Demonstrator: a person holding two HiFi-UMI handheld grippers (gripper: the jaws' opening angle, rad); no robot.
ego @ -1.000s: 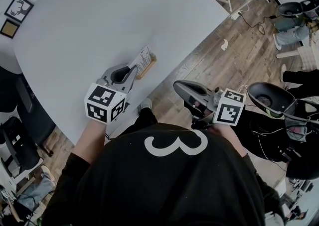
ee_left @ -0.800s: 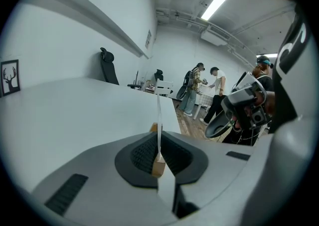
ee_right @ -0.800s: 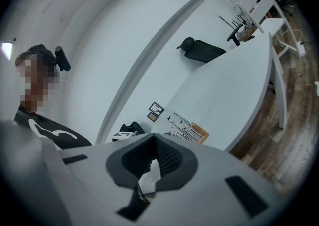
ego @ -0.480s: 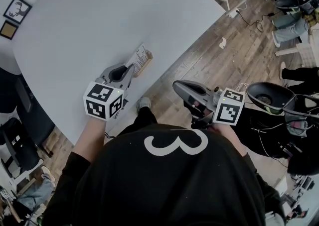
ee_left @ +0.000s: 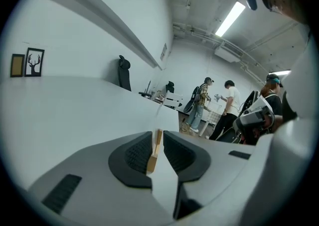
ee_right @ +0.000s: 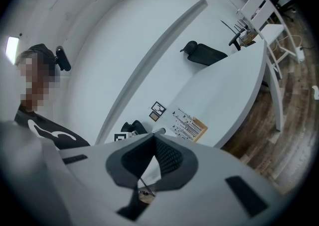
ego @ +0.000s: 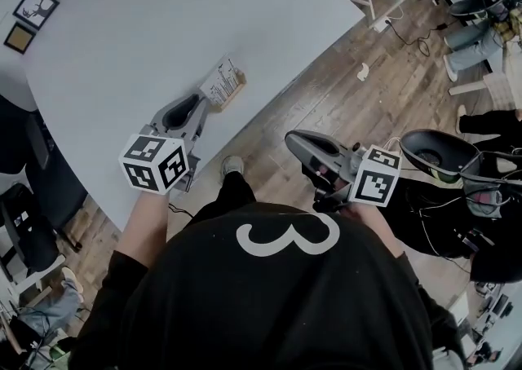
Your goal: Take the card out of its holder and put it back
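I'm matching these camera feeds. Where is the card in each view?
Head view: card at the left gripper's tip.
Left gripper view: edge-on in its holder, between the jaws.
Right gripper view: centre, above the jaws.
Shared landmark: framed deer picture.

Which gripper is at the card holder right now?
The left gripper: the wooden card holder lines up between its jaws on the white table. The right gripper hangs off the table over the floor, jaws together, empty.
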